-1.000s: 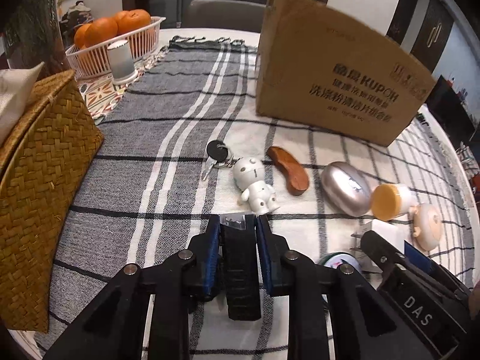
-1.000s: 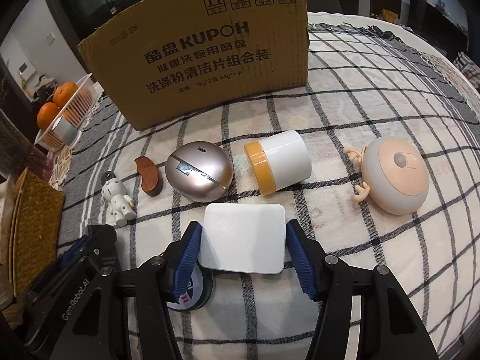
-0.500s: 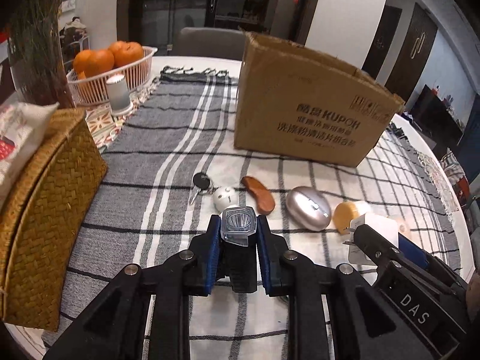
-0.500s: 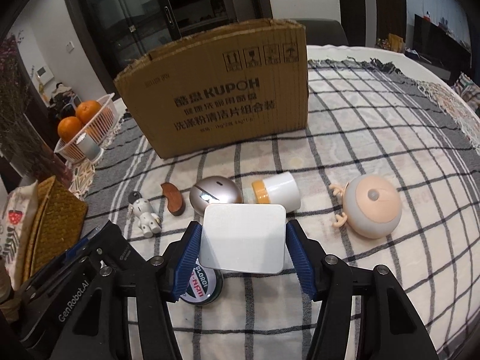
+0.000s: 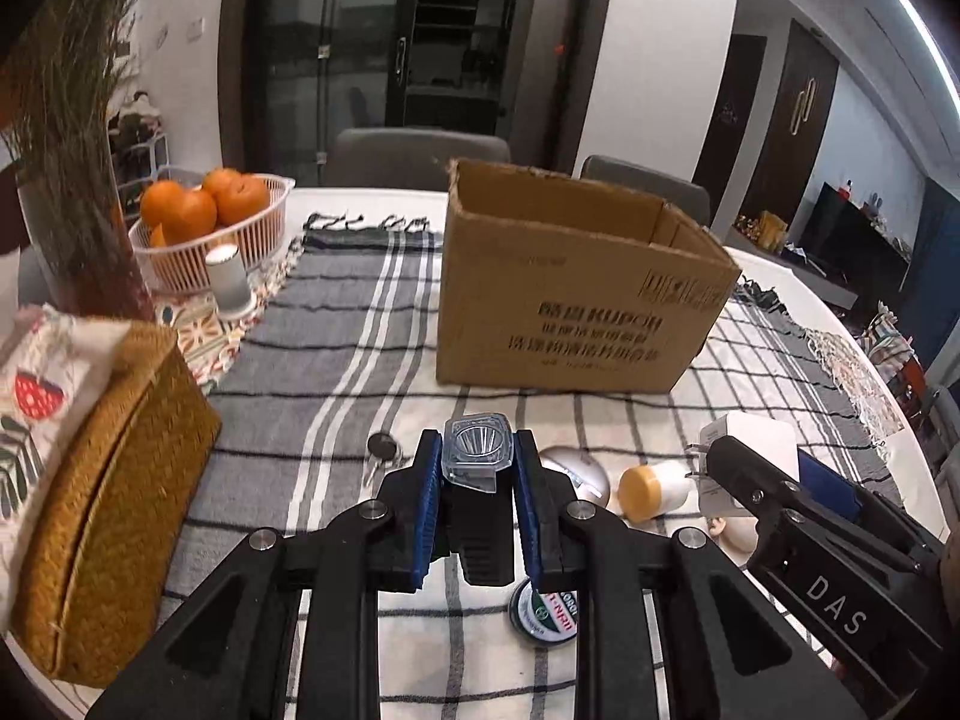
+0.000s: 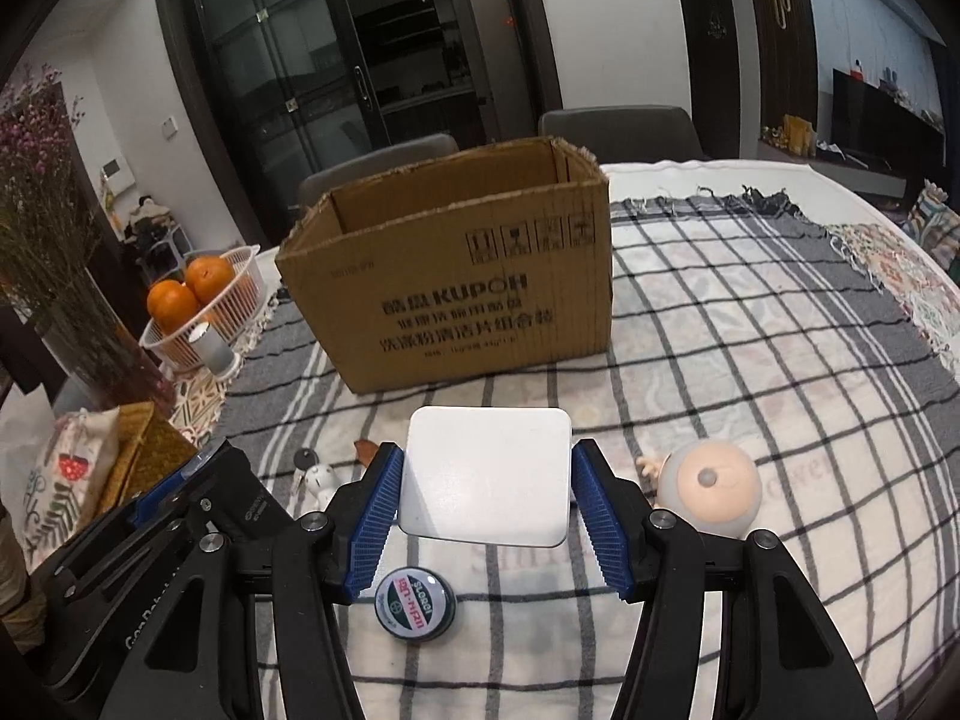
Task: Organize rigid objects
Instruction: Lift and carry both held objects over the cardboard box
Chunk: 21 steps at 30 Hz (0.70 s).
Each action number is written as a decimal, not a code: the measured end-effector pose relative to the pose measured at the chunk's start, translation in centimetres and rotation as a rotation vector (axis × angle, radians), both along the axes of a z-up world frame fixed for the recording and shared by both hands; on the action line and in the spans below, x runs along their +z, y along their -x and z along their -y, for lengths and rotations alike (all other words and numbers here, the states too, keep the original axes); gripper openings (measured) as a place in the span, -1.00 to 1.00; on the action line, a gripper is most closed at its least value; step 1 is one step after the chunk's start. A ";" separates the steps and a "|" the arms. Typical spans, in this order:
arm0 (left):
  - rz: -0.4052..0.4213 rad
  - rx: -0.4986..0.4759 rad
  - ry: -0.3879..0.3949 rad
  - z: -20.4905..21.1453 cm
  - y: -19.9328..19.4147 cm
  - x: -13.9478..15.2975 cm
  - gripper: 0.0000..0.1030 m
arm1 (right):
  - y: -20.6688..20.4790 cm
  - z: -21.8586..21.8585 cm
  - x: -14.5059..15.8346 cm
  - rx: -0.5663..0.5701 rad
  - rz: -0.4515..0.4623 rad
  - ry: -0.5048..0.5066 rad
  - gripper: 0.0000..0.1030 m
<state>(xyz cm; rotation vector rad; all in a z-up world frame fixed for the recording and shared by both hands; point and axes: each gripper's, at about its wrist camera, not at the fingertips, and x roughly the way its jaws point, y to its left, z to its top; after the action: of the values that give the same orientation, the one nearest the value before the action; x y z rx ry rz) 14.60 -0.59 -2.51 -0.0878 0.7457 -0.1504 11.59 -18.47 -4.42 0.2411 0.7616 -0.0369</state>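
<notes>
Left gripper [image 5: 478, 483] clamped narrow on a small black flashlight [image 5: 477, 468], lens end forward, body pinched at mid-length between the blue fingers [image 5: 425, 504]. Rigid and light by the look of it, with a smooth clear lens cap likely to slip, so better taken on the ribbed black body as here. Right gripper [image 6: 486, 492] closed at a medium width on a flat white charger block [image 6: 486, 474], held by its two side edges. Hard, glossy plastic, light, probably slick on the broad face; side edges the sound place to grip, prongs kept away from the pads.

Both held above the checked cloth near the front edge of the desk [image 6: 780, 396], short of the open cardboard box [image 6: 456, 276] standing toward the middle. Round green tin [image 6: 415, 603], round peach night light [image 6: 708, 489] and yellow-capped jar [image 5: 651, 489] lying on the cloth below.

Against a second ago: both loads carried higher off the cloth, views tipped up so the box's open top now visible, small items on the desk shrunk and partly hidden behind the fingers; grips unchanged
</notes>
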 end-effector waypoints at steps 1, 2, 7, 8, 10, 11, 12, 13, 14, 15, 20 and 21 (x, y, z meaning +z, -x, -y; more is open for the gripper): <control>0.005 -0.003 0.001 0.0 -0.1 0.2 -0.54 | -0.1 0.1 0.3 0.000 0.010 0.003 0.14; 0.011 -0.008 0.002 0.1 -0.2 0.5 -0.54 | -0.1 0.2 0.5 0.002 0.015 0.002 0.14; 0.043 -0.027 -0.001 0.8 -0.9 1.9 -0.54 | -0.8 0.8 1.5 0.006 0.035 -0.002 0.14; 0.047 -0.032 0.000 0.9 -1.1 2.1 -0.54 | -1.0 0.9 1.7 0.006 0.040 -0.003 0.14; 0.058 -0.041 0.005 1.1 -1.5 2.7 -0.54 | -1.3 1.2 2.1 0.005 0.049 -0.002 0.14; 0.066 -0.043 0.005 1.2 -1.7 3.0 -0.54 | -1.4 1.3 2.3 0.005 0.053 -0.002 0.14; 0.075 -0.045 0.002 1.3 -1.9 3.2 -0.54 | -1.6 1.4 2.6 0.004 0.059 -0.003 0.14; 0.083 -0.045 0.001 1.5 -2.1 3.6 -0.54 | -1.8 1.5 2.8 0.002 0.066 -0.003 0.14; 0.090 -0.046 0.000 1.5 -2.3 3.8 -0.54 | -1.9 1.6 3.1 0.002 0.071 -0.002 0.14; 0.098 -0.046 -0.001 1.6 -2.5 4.1 -0.54 | -2.2 1.7 3.4 0.004 0.075 0.000 0.14; 0.135 -0.044 -0.010 2.0 -3.6 5.7 -0.54 | -3.1 2.1 4.5 0.003 0.090 0.000 0.14; 0.139 -0.044 -0.010 2.1 -3.8 5.9 -0.54 | -3.3 2.1 4.7 0.003 0.094 0.006 0.14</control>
<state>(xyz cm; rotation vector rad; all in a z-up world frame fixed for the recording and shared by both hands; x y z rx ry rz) 18.40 -2.66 3.39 -0.0508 0.6097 -0.1928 14.90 -20.59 0.25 0.2342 0.6680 -0.0245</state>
